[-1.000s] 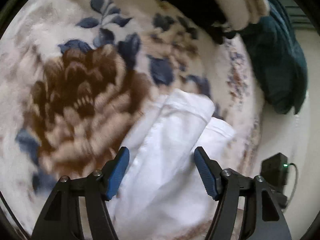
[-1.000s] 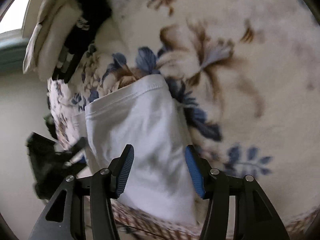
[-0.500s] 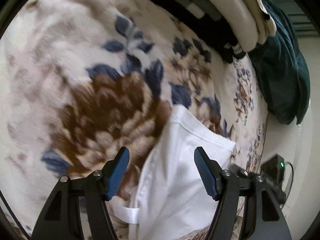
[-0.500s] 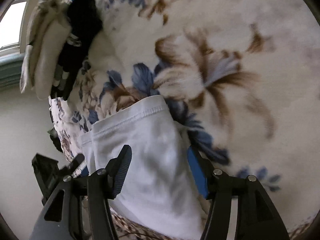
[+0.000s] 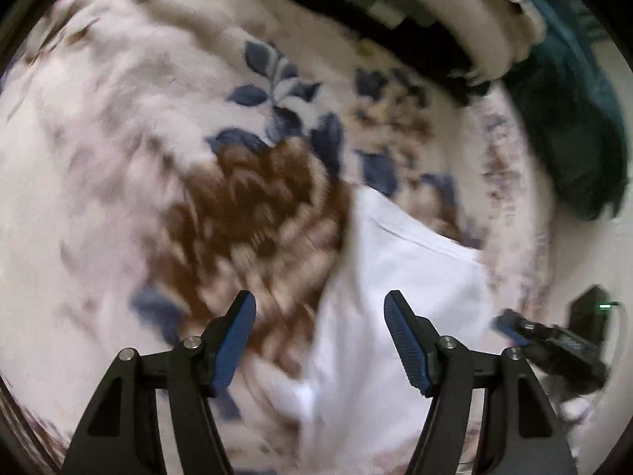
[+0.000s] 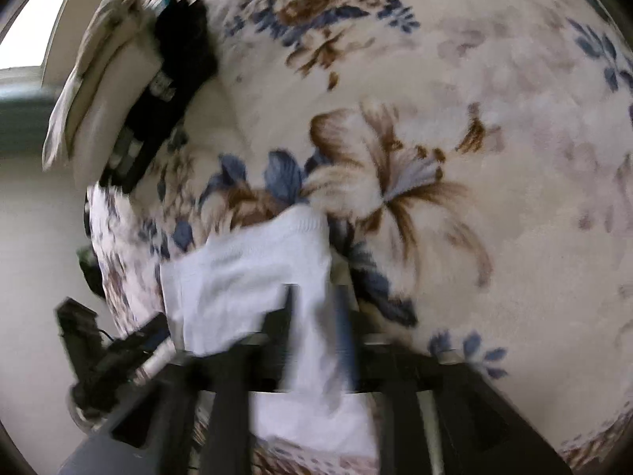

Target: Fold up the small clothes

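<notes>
A small white garment (image 5: 399, 301) lies folded on a floral blanket (image 5: 138, 126), near the bed's edge. My left gripper (image 5: 319, 340) is open and empty, hovering over the garment's left edge. In the right wrist view the same garment (image 6: 253, 277) lies under my right gripper (image 6: 316, 316), whose blurred fingers have narrowed around a fold of the white cloth. The right gripper's tip (image 5: 510, 326) shows at the garment's right side in the left wrist view.
A stack of folded clothes in black, grey and cream (image 5: 415, 4) lies at the far end of the bed, also in the right wrist view (image 6: 130, 91). A dark teal cloth (image 5: 573, 118) lies beside it. A black device with a green light (image 5: 589, 312) stands off the bed.
My right gripper's jaws have closed in on the white garment. My left gripper has shifted left, from over the garment to its left edge, and stays open.
</notes>
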Demonstrator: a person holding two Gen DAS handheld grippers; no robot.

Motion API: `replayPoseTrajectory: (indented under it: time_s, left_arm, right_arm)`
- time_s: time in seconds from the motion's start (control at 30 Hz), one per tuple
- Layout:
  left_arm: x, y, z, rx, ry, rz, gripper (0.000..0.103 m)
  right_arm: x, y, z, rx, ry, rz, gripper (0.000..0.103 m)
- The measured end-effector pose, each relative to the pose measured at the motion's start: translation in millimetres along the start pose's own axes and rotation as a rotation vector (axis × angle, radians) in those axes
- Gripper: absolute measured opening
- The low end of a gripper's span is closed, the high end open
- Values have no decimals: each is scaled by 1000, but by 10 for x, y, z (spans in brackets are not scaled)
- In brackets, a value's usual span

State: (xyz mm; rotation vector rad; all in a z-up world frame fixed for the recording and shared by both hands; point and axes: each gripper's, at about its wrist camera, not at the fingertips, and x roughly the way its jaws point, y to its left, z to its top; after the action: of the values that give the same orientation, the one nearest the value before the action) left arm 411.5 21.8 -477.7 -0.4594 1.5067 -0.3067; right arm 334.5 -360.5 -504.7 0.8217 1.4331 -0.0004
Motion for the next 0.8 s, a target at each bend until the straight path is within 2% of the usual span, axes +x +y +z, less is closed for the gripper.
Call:
replayPoseTrajectory:
  time_s: [0.03,0.07,0.17,0.23,0.33,0.4,0.47,0.5,0.57,0.6,0.63,0.67,0.7,0.77,0.8]
  left_arm:
    - [4,-8,-75,-6,14,-28,72]
    - [67,-13,-181,-3,50,-50,74]
    - [449,125,-436,57,160,72,74]
    - [453,351,-499,-22,148,4,74]
    - [258,469,-532,-135,85,-100,75]
    - [315,449,-582,-140,106,-176,75]
    - [490,363,-648,-132,152,-219,75]
    - [584,304,-688,-123,168,-233,75]
    - [642,187,-746,-110,138,-234,73]
    - [621,96,-775,-87,106,-246,73]
    - [591,-8,-804,-51,77,-252,70]
    - [508,-45,-831,-32,54,-250,56]
    - [482,-76,-843,-29,42,-249,36]
    - [380,-117,-870,-47,15,-254,23]
    - [310,-131,-874,-59,-2,-262,22]
  right_arm:
    - [-22,-16,-73,-14,7,17,58]
    - [5,-10,-131,-18,19,28,60]
    - [201,-116,-328,-36,110,30,67]
    - [349,-237,-435,-18,162,26,67]
    - [492,-375,-568,14,207,92,71]
    - [596,-413,-618,21,230,180,75]
    - [699,-454,-633,19,244,221,76]
    - [748,-481,-639,23,248,235,78]
    - [772,-524,-642,46,243,266,78]
    - [771,-525,-652,49,242,284,70]
    - [757,-519,-662,44,237,293,50]
    - [745,-485,-674,22,238,297,39]
    - [734,-445,-687,9,234,289,24]
    - [628,-429,-696,12,211,298,16]
    - [582,-403,-687,12,204,302,15]
